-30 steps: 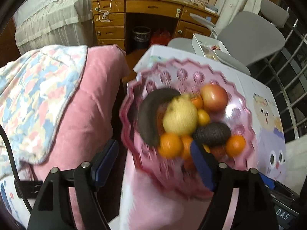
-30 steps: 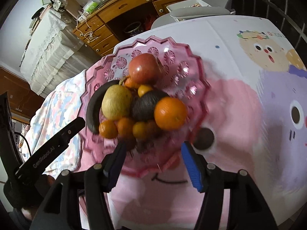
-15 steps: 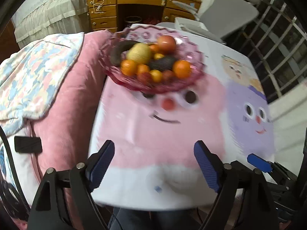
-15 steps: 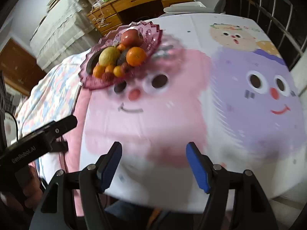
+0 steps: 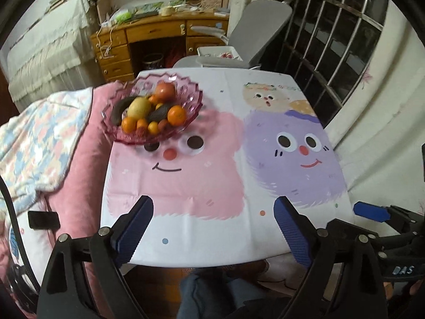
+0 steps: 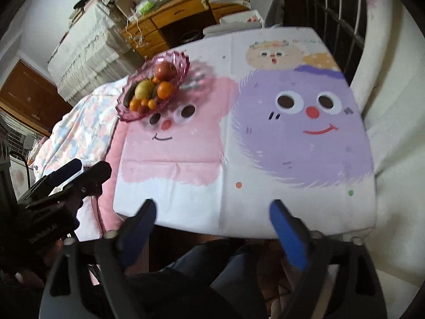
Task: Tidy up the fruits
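Nearest the cameras, the left gripper [image 5: 212, 228] hangs over the near edge of the table [image 5: 212, 250] with its jaws spread wide; they have just been opening and nothing is between the blue pads, only bare cloth. The right gripper [image 6: 212, 226] stands the same way at the near edge, its jaws also just opened wide and holding nothing. Below both, a person's legs in dark trousers [image 6: 202, 265] show under the table edge. The tablecloth [image 6: 265, 159] carries a pink cartoon face on the left and a purple one on the right, with a smaller beige face beyond. Far from both grippers, at the far left corner of the table, stands the pink glass bowl [image 5: 191, 106] with a scalloped rim, partly covering the pink face's top. It holds the fruit heaped together: a dark banana [image 5: 119, 109] along the left side, its long axis running from the near left up toward the far right; a yellow-green pear [image 5: 138, 106] just beside it; a red apple [image 5: 165, 91] at the back; a dark avocado [image 5: 159, 113] lying slantwise in the middle; a large orange [image 5: 176, 115] on the right; and several small oranges [image 5: 128, 125] along the near side. Left of the table lies a pink blanket [image 5: 77, 164] with a patterned quilt [image 5: 32, 143] over it. Beyond stand a wooden desk [image 5: 148, 40] and a grey chair [image 5: 260, 26].
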Available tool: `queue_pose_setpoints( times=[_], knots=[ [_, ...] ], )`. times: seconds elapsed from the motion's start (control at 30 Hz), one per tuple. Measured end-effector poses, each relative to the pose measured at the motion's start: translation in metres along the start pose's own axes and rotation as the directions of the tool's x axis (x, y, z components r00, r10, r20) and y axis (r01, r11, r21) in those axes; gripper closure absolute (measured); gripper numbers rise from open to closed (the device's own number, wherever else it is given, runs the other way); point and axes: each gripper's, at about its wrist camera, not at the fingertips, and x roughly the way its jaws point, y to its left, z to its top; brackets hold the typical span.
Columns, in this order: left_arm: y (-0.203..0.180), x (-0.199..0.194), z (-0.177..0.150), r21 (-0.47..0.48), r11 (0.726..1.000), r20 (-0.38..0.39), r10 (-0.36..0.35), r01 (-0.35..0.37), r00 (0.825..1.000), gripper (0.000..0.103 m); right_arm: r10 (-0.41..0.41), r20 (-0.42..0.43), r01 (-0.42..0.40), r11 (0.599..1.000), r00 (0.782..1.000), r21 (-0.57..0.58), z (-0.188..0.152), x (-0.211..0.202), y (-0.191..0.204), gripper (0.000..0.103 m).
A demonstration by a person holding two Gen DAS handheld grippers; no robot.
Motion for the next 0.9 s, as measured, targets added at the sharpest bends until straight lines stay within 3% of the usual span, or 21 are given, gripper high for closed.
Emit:
queue_pose_setpoints(
  times=[0.17,0.37,0.63,0.9],
  knots=[
    [-0.013,-0.020,0.008,0.007,1.000,0.005,-0.011,0.011,1.000,0.008,0.030,0.043,-0.030,1.000,0.999,-0.001,-0.002,-0.034,0.002,0.008],
    [-0.025,-0.044,0.006,0.013,1.000,0.071,0.003,-0.004,0.997,0.001,-0.008,0.141,0.018,0.997,0.990,-0.070,-0.013,-0.065,0.016,0.003],
    [-0.027,-0.040,-0.011,-0.034,0.997,0.059,0.066,-0.064,0.996,0.001,-0.072,0.146,0.074,0.997,0.987,-0.010,-0.025,-0.059,0.010,0.001],
    [-0.018,-0.039,-0.016,-0.067,0.992,0.056,0.106,-0.103,0.993,0.001,-0.120,0.198,0.134,0.989,0.973,-0.062,-0.027,-0.064,0.023,0.000]
  ],
)
